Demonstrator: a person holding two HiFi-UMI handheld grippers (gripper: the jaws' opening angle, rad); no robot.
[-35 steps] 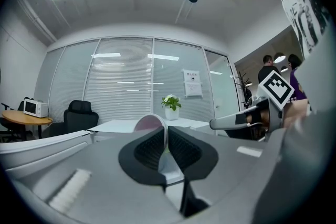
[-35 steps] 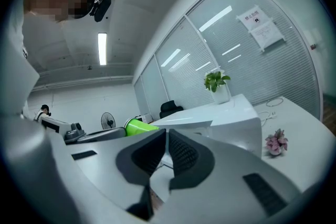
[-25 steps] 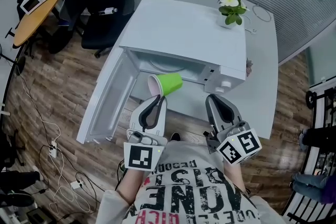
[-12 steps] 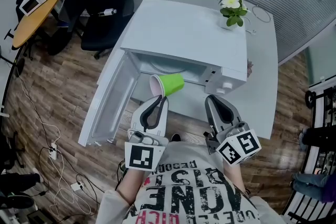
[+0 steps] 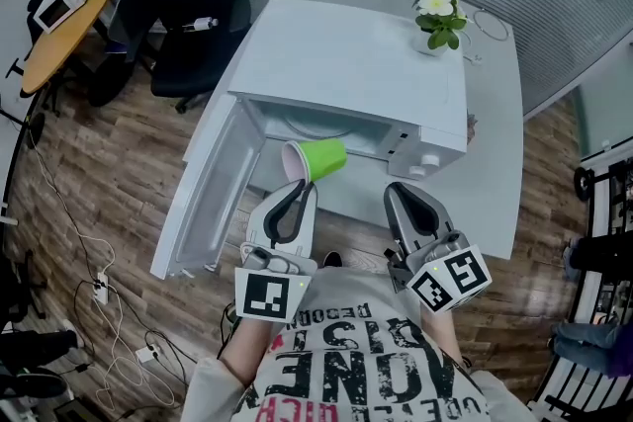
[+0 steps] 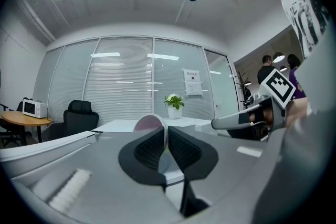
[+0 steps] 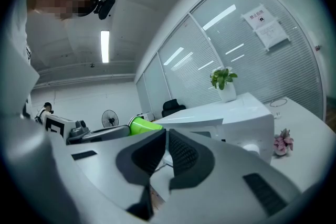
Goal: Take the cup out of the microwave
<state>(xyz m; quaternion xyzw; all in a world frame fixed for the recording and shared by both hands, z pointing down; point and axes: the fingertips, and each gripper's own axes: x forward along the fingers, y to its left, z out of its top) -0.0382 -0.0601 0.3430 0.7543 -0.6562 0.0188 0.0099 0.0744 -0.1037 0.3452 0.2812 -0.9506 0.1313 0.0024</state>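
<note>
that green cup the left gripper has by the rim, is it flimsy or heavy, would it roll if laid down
The green cup is probably light: the left gripper holds it out sideways by a pinch on the thin rim alone. That thin wall likely flexes if squeezed. Laid on its side, its round tapered body would likely roll.

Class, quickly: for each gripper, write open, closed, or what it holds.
Left gripper: closed on the green cup's rim.
Right gripper: closed, empty.
</note>
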